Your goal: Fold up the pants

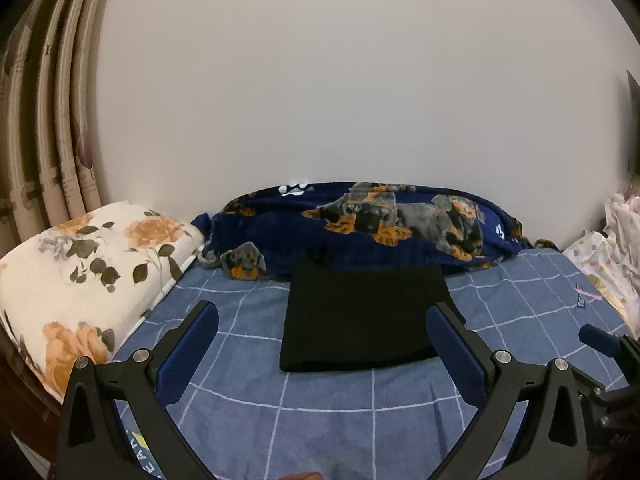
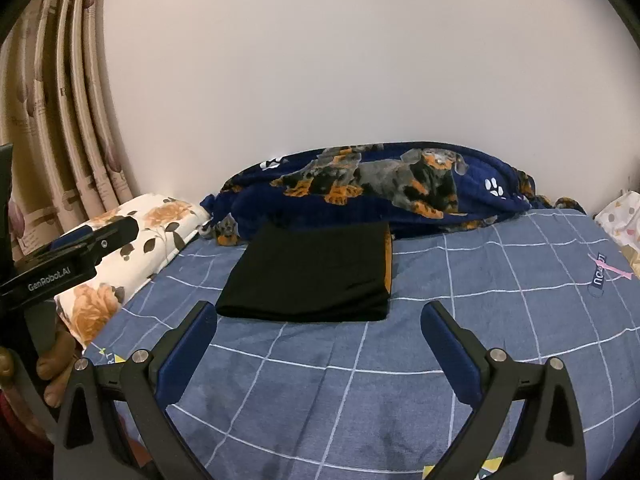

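Observation:
The black pants (image 1: 360,316) lie folded into a flat rectangle on the blue checked bed sheet (image 1: 320,420), close to the far blanket. In the right wrist view the pants (image 2: 312,276) show an orange stripe along the right edge. My left gripper (image 1: 322,320) is open and empty, held just in front of the pants. My right gripper (image 2: 318,320) is open and empty, in front of and slightly right of the pants. The left gripper also shows at the left edge of the right wrist view (image 2: 92,240).
A navy dog-print blanket (image 1: 360,220) lies bunched along the wall behind the pants. A white floral pillow (image 1: 80,272) sits at the left by the curtains (image 1: 48,120). Pale printed bedding (image 1: 612,248) is heaped at the right edge.

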`<state>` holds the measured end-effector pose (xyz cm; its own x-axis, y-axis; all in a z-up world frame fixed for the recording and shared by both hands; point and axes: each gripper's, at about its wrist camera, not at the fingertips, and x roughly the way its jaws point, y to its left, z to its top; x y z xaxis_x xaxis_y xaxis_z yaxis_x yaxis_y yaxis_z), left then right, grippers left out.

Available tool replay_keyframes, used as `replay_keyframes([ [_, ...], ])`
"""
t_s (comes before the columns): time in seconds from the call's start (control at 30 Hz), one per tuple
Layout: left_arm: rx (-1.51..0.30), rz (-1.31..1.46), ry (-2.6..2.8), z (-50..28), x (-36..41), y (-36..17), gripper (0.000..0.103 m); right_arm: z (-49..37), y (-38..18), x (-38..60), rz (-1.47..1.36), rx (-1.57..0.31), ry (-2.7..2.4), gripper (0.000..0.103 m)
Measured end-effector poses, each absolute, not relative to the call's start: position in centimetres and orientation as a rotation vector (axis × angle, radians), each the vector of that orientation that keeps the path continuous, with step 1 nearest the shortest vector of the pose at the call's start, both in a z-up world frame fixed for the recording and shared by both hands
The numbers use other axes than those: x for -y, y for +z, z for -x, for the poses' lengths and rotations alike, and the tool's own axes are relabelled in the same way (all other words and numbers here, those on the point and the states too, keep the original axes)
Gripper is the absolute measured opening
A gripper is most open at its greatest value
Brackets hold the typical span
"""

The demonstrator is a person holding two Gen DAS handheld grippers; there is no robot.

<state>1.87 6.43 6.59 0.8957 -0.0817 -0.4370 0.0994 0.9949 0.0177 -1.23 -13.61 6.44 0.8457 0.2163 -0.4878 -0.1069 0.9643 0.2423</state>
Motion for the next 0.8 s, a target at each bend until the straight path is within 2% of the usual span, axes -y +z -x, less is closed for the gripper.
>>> replay_keyframes([
  [0.8,-0.472,-0.022,-0.083,-2.56,-6.71,5.74,0.103,0.43,5.59,13.58,-0.216,-0.566,0.19,0.102],
])
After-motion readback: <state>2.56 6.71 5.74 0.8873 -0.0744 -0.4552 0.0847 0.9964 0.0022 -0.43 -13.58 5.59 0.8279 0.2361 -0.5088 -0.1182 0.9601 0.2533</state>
